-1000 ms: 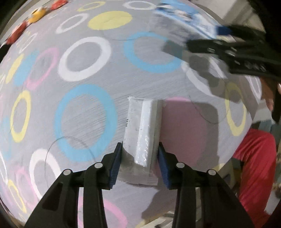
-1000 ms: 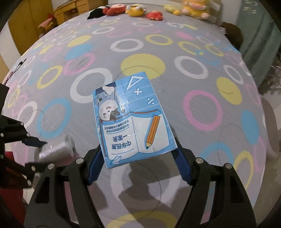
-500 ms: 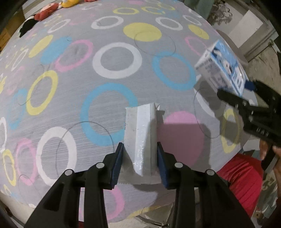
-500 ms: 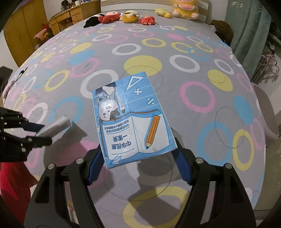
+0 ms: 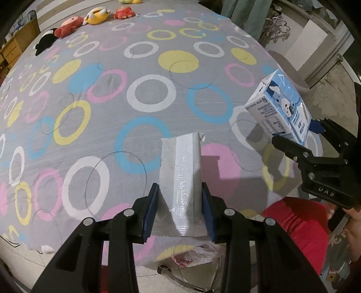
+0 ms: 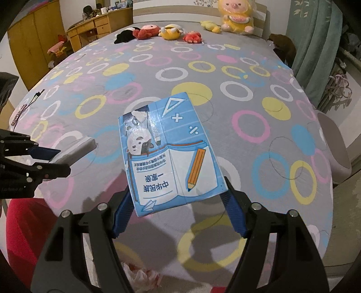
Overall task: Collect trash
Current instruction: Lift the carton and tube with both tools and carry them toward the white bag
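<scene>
Two cartons held above the bed (image 5: 144, 94)

The silver carton (image 5: 180, 178) was clamped by the left gripper (image 5: 180, 208), the blue carton (image 6: 169, 153) by the right gripper (image 6: 177, 209); both long axes pointed away, over the bed's near edge.

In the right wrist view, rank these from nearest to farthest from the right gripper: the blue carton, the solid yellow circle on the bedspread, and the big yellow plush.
1. blue carton: held between the jaws of the right gripper.
2. solid yellow circle: on the bedspread, just past the carton's far end.
3. big yellow plush: at the headboard, far end of the bed.
</scene>
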The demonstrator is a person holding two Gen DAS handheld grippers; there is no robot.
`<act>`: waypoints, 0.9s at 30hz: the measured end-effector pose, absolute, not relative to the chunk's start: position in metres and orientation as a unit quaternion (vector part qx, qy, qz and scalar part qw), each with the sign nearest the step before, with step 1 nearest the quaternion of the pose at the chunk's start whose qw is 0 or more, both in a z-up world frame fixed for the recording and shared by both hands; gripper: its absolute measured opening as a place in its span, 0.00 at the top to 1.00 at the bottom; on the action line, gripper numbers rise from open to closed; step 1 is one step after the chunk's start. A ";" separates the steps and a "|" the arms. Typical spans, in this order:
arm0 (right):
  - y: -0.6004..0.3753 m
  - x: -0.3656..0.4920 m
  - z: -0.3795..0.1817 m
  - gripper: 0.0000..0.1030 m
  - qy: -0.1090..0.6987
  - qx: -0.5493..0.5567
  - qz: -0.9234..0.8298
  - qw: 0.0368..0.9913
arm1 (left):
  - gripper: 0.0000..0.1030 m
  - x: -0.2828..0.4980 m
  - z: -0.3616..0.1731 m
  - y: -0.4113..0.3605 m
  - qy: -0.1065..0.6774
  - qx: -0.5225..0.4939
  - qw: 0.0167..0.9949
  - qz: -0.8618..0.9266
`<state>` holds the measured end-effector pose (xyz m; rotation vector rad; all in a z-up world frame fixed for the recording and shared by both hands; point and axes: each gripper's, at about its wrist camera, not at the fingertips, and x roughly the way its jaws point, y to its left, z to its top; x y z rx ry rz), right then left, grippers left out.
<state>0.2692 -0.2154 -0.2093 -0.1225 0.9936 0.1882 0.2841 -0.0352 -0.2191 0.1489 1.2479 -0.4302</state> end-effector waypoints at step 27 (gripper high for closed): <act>-0.186 0.119 -0.179 0.32 0.454 -0.052 0.094 0.884 | 0.65 0.149 -0.220 -0.043 0.573 0.093 0.787 -0.207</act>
